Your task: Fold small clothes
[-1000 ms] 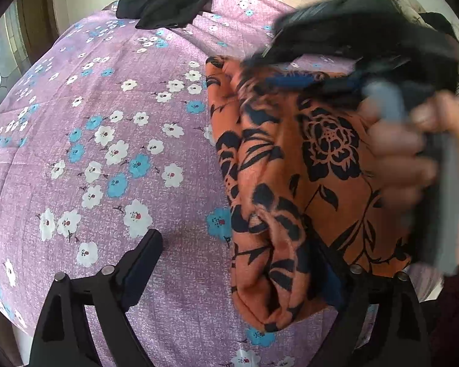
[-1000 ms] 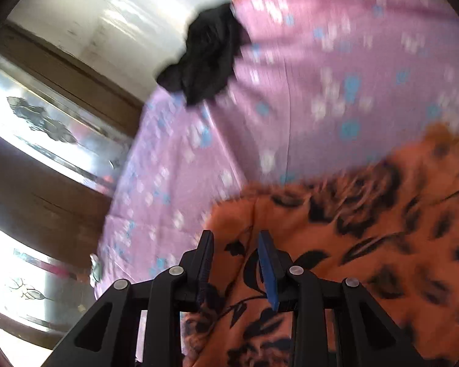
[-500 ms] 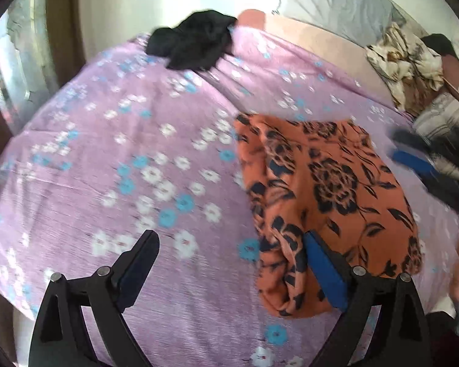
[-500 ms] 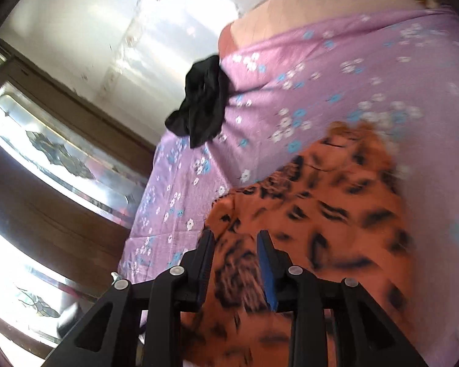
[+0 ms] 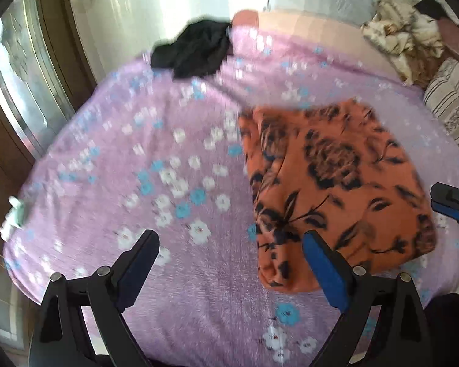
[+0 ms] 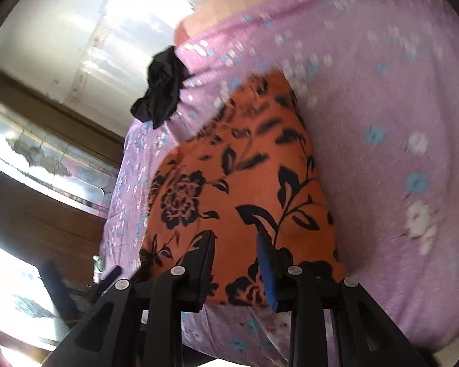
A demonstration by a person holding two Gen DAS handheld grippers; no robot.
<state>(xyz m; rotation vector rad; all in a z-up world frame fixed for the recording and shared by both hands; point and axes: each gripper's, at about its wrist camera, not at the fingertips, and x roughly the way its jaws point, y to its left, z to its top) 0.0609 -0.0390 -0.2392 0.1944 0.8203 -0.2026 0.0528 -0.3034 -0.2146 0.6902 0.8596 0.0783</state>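
An orange cloth with black flowers (image 5: pixel 330 183) lies folded into a rough rectangle on the purple flowered bedspread (image 5: pixel 137 168); it also shows in the right wrist view (image 6: pixel 244 177). My left gripper (image 5: pixel 229 257) is wide open and empty, above the bed in front of the cloth's near left corner. My right gripper (image 6: pixel 235 263) is partly open and empty, just over the cloth's near edge; its blue-padded tip shows at the right edge of the left wrist view (image 5: pixel 453 205).
A black garment (image 5: pixel 195 49) lies crumpled at the bed's far edge, also in the right wrist view (image 6: pixel 162 88). Pillows and patterned bedding (image 5: pixel 404 39) are at the far right. A wooden wardrobe with glass panels (image 5: pixel 18 70) stands left of the bed.
Both grippers have pulled back and up from the folded orange cloth. The right gripper and hand have left the cloth's top and moved to its right side. The cloth stays flat.
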